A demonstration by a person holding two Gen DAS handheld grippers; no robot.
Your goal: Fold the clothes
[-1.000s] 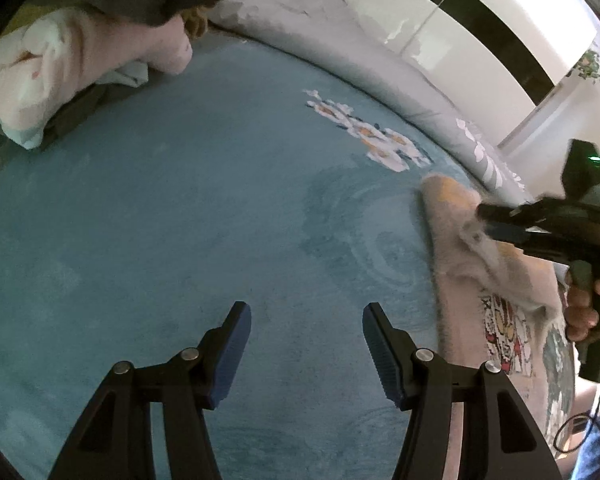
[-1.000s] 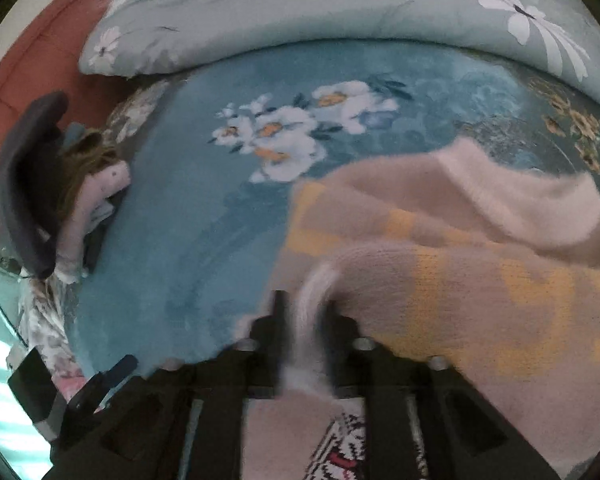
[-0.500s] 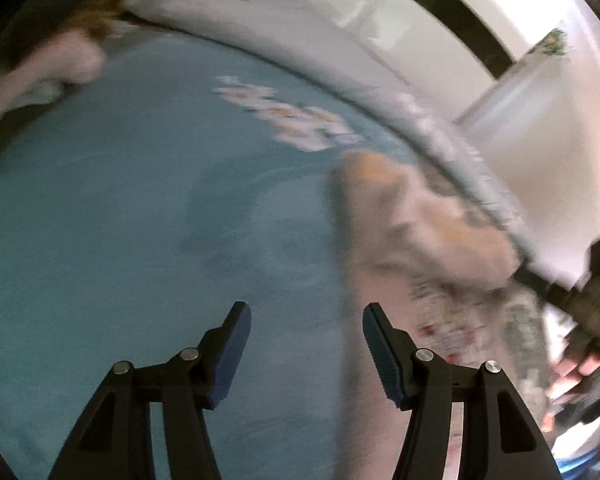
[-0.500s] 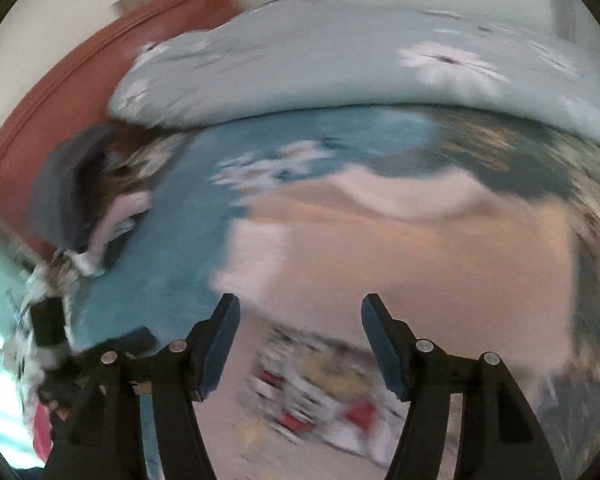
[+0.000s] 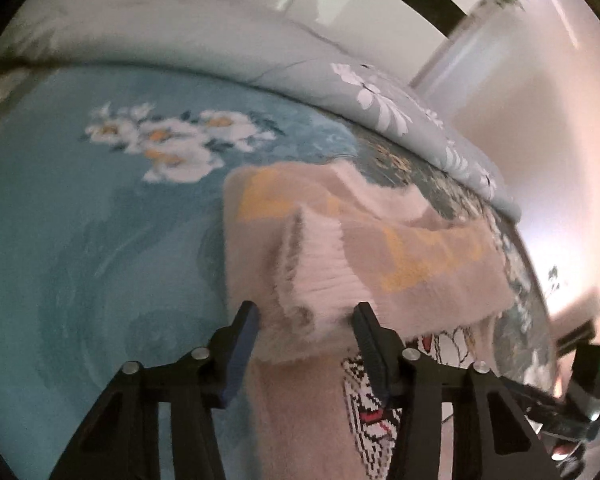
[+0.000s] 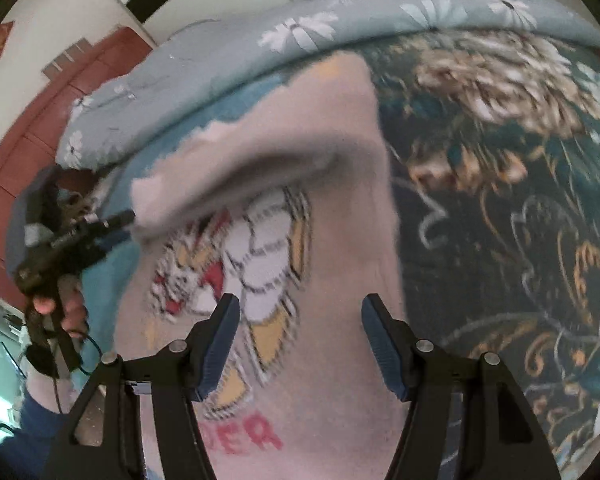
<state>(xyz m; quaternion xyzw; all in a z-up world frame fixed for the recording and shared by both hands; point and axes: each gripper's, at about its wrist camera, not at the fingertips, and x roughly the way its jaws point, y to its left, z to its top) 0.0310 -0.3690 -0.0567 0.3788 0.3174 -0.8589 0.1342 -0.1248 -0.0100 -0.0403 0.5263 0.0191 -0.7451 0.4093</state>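
Observation:
A fuzzy pink sweater with yellow letters and a cartoon print lies on the bed, one sleeve folded across its chest. My left gripper is at the left edge of that fold. Its jaws are closing, and the white ribbed cuff bunches between them. From the right wrist view the left gripper meets the folded sleeve's edge, with a hand on its grip. My right gripper hovers open over the sweater and its cartoon print, with nothing between its pads.
The sweater lies on a teal blanket with white flowers, which turns into a dark floral pattern on the right. A rolled grey-blue quilt borders the far side. Red-brown furniture stands behind on the left.
My right gripper let go of the sleeve cuff, opened and drew back over the cartoon print. My left gripper swept right from bare blanket to the folded sleeve, and its jaws narrowed.

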